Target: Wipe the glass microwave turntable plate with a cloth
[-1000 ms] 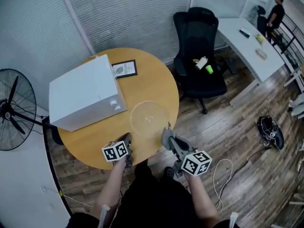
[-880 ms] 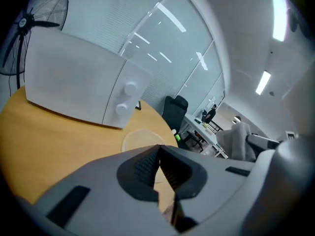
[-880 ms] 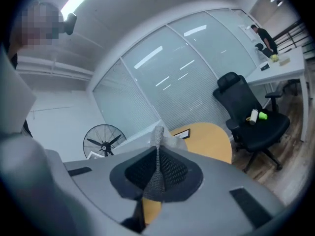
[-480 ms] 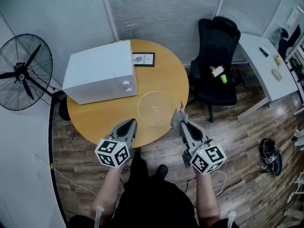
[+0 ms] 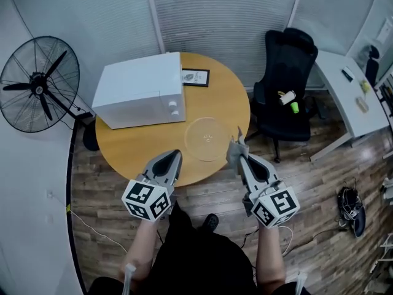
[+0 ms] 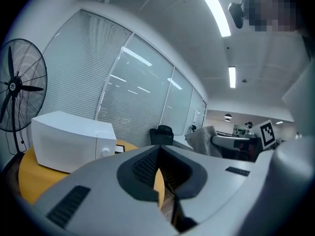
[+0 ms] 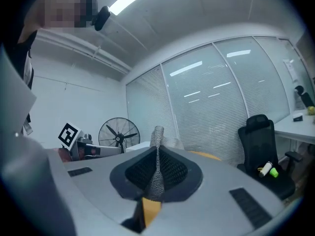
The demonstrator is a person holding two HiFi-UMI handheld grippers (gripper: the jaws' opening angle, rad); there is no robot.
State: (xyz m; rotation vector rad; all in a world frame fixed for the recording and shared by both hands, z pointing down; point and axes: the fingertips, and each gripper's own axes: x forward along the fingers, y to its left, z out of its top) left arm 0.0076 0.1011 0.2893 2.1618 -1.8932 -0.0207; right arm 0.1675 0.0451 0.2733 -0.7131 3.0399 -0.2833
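Note:
The clear glass turntable plate (image 5: pixel 209 139) lies flat near the right front of the round wooden table (image 5: pixel 135 149). My right gripper (image 5: pixel 237 147) hovers just off the plate's right rim, shut on a grey cloth (image 5: pixel 234 146). In the right gripper view the cloth (image 7: pixel 157 167) stands pinched upright between the jaws. My left gripper (image 5: pixel 175 155) hangs over the table's front edge, left of the plate. Its jaws are shut with nothing between them (image 6: pixel 158 156). Both grippers point roughly level, well above the tabletop.
A white microwave (image 5: pixel 141 90) sits at the table's back left, with a small framed card (image 5: pixel 196 77) beside it. A standing fan (image 5: pixel 38 82) is to the left, a black office chair (image 5: pixel 287 91) to the right and a white desk (image 5: pixel 353 100) beyond it.
Both grippers have risen from the table's front edge and rolled, and now appear larger and higher. The cloth stays in the right gripper. The plate has not moved.

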